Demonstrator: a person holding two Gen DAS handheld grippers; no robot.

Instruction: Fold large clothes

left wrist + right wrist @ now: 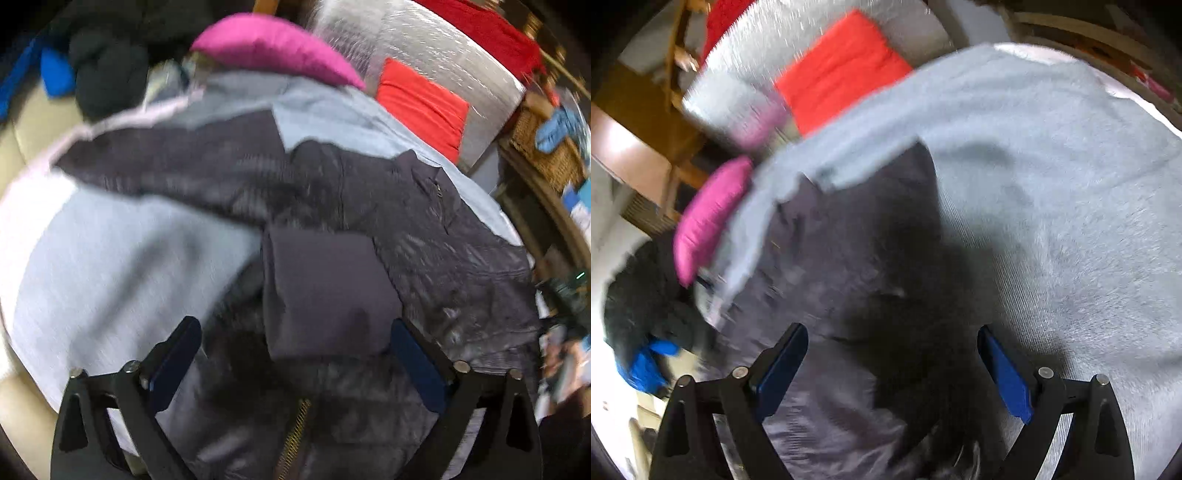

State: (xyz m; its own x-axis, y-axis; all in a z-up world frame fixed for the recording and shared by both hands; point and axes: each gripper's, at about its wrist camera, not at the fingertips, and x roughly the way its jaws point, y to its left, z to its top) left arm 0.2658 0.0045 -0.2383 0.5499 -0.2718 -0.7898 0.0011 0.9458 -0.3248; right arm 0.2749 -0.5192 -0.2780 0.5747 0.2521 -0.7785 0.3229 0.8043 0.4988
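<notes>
Both tongs, left and right, apart above dark jacket on grey blanket.

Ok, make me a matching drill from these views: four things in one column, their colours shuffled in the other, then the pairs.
Things:
1. jacket
2. blanket
3. pillow
4. cushion

Colours:
A. red
B. pale grey
C. dark grey
D. magenta

Pairs: 1-C, 2-B, 3-D, 4-A
</notes>
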